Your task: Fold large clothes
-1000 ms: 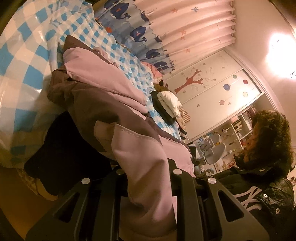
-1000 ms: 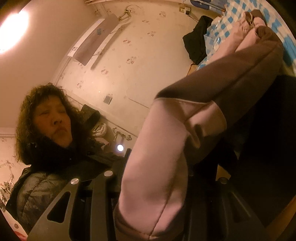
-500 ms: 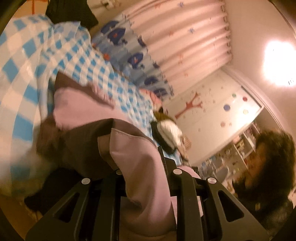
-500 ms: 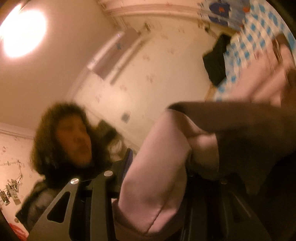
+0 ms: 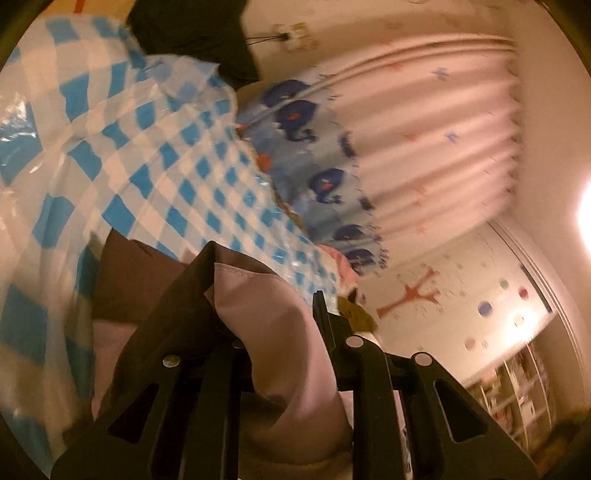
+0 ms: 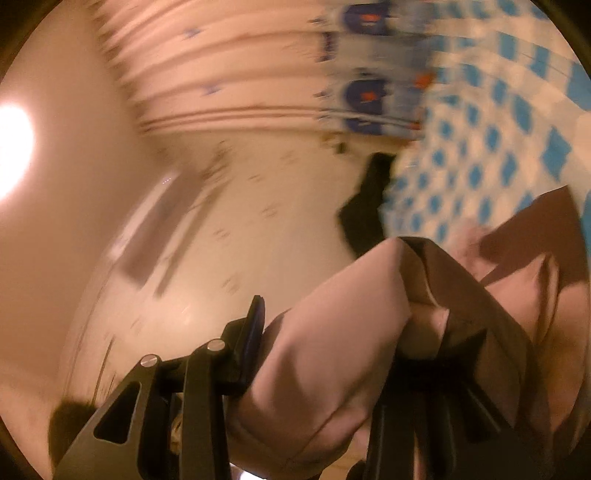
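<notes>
Over the checked bedspread [image 5: 155, 177], both claws clamp the pink-brown garment [image 5: 280, 332], stretched between them.

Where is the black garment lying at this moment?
In the left wrist view the black garment sits at the top left, at the far edge of the checked cover, beside the curtain.

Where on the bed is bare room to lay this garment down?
The blue checked cover lies bare between the pink-and-brown garment and the whale-print curtain. It is crowded near the black clothing at the bed's far edge.
</notes>
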The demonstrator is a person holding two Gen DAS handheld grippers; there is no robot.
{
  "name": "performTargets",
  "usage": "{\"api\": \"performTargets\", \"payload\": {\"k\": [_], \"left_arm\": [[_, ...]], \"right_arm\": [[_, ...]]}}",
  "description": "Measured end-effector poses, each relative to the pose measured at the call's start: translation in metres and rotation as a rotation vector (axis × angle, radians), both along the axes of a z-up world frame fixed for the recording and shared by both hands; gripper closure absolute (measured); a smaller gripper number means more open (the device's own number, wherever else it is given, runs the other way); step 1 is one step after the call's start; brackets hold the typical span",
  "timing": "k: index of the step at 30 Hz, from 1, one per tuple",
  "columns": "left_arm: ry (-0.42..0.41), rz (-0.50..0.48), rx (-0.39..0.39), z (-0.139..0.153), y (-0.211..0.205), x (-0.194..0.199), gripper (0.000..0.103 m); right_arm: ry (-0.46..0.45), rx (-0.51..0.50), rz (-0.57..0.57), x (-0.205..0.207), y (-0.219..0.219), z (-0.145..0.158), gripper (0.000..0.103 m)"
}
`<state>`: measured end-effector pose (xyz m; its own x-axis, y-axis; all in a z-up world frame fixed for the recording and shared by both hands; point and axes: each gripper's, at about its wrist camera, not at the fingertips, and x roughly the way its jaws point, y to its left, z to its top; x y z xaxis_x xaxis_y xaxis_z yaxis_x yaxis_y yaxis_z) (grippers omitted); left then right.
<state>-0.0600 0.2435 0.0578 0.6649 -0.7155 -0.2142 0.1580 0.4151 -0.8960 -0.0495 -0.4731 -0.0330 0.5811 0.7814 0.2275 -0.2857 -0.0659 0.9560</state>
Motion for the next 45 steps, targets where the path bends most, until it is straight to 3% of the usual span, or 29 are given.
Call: {"api": "performTargets", "payload": {"k": [6, 9, 11, 13, 15, 16, 18, 20, 23, 25, 26, 28, 29, 30, 31, 34, 36, 38, 39, 41, 45], "left_arm": [[0.115, 0.068, 0.027, -0.041, -0.008, 0.079, 0.087], [0.271, 0.097, 0.028, -0.085, -0.007, 0.113, 0.082], [0.369, 0.085, -0.034, -0.118, -0.003, 0.130, 0.081], [0.425, 0.066, -0.100, -0.132, 0.003, 0.137, 0.079], [0.463, 0.034, -0.170, -0.131, 0.009, 0.141, 0.071], [0.474, 0.027, -0.210, -0.125, 0.014, 0.141, 0.062], [0.459, 0.030, -0.253, -0.110, 0.020, 0.141, 0.047], [0.425, 0.066, -0.310, -0.089, 0.027, 0.137, 0.027], [0.339, 0.120, -0.290, -0.058, 0.028, 0.130, 0.015], [0.266, 0.130, -0.298, -0.040, 0.029, 0.125, 0.014], [0.217, 0.137, -0.272, -0.029, 0.025, 0.120, 0.014], [0.096, 0.080, -0.085, 0.001, 0.000, 0.113, 0.014], [0.027, -0.020, 0.052, 0.014, -0.034, 0.110, 0.013], [-0.003, -0.111, 0.121, 0.017, -0.058, 0.108, 0.013], [-0.034, -0.207, 0.213, 0.019, -0.090, 0.108, 0.013], [-0.133, -0.373, 0.489, 0.012, -0.169, 0.108, 0.013], [-0.125, -0.411, 0.672, -0.006, -0.201, 0.119, 0.013], [-0.001, -0.380, 0.806, -0.047, -0.213, 0.158, 0.015], [0.042, -0.373, 0.807, -0.061, -0.207, 0.170, 0.019], [0.105, -0.338, 0.722, -0.083, -0.190, 0.197, 0.029], [0.175, -0.319, 0.656, -0.097, -0.175, 0.216, 0.031]], "right_arm": [[0.230, -0.012, -0.054, 0.077, 0.007, -0.046, 0.065], [0.398, -0.013, -0.020, 0.108, 0.012, -0.083, 0.064], [0.446, 0.029, -0.006, 0.114, 0.010, -0.095, 0.064], [0.421, 0.056, -0.001, 0.113, 0.006, -0.089, 0.054], [0.362, 0.130, 0.007, 0.109, -0.001, -0.079, 0.027], [0.350, 0.149, -0.003, 0.106, -0.006, -0.075, 0.025], [0.318, 0.182, -0.074, 0.098, -0.024, -0.063, 0.008], [0.296, 0.168, -0.175, 0.088, -0.042, -0.048, 0.007], [0.270, -0.011, -0.172, 0.085, -0.029, -0.018, 0.007], [0.216, -0.250, -0.114, 0.084, 0.004, 0.012, 0.007], [0.189, -0.431, -0.083, 0.084, 0.028, 0.030, 0.007], [0.150, -0.716, -0.045, 0.090, 0.070, 0.051, 0.007], [0.134, -0.824, -0.030, 0.094, 0.087, 0.057, 0.007], [0.112, -0.976, -0.007, 0.102, 0.114, 0.061, 0.007], [0.098, -1.091, 0.003, 0.111, 0.136, 0.064, 0.007], [0.084, -1.335, 0.010, 0.130, 0.181, 0.049, 0.007], [0.101, -1.465, 0.016, 0.143, 0.201, 0.026, 0.007], [0.141, -1.533, 0.014, 0.173, 0.209, -0.002, 0.007], [0.160, -1.529, 0.004, 0.188, 0.207, -0.013, 0.007], [0.192, -1.489, -0.029, 0.214, 0.201, -0.022, 0.007], [0.269, -1.489, 0.038, 0.250, 0.204, -0.036, 0.007]]}}
